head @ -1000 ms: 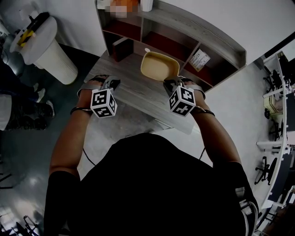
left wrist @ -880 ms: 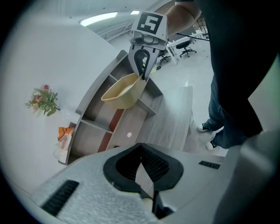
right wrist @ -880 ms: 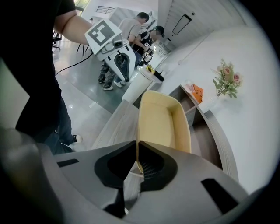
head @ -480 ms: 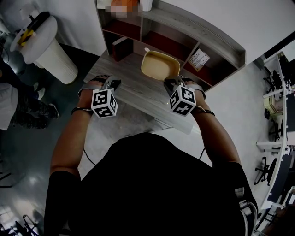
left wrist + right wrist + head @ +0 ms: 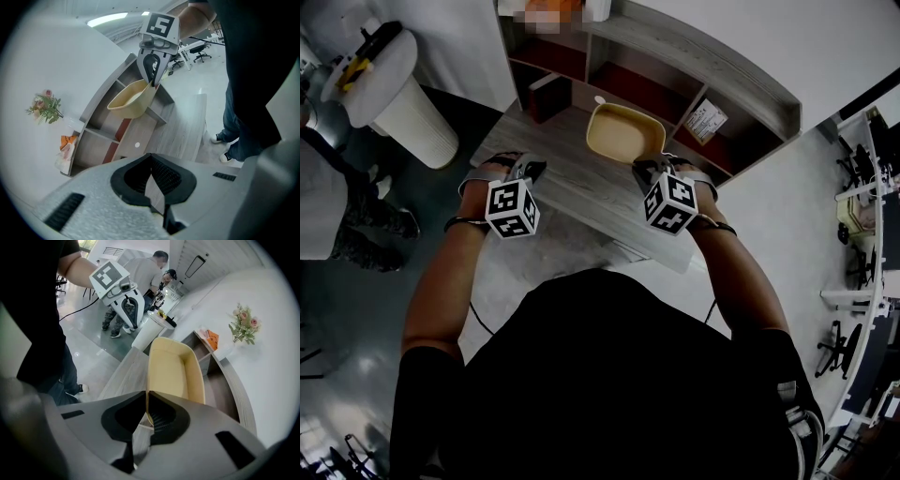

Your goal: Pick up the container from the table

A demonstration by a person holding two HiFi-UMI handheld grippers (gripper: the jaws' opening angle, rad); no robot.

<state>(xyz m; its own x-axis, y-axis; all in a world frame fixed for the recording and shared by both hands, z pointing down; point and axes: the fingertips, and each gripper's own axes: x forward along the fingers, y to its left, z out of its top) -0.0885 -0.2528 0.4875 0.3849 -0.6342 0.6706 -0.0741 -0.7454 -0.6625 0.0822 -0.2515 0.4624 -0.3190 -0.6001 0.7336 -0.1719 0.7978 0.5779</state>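
The pale yellow rectangular plastic container (image 5: pixel 624 136) is grasped by its near rim in the right hand-held gripper (image 5: pixel 146 405) and raised over the grey wood-grain desk (image 5: pixel 572 187). Left of the container, the left hand-held gripper (image 5: pixel 150 157) is clenched on nothing.

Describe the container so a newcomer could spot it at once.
Find the grey wooden table with shelves behind it. By those shelves is the container, an open, empty, pale yellow tub. It alone is pinched at its rim by the right hand-held gripper.
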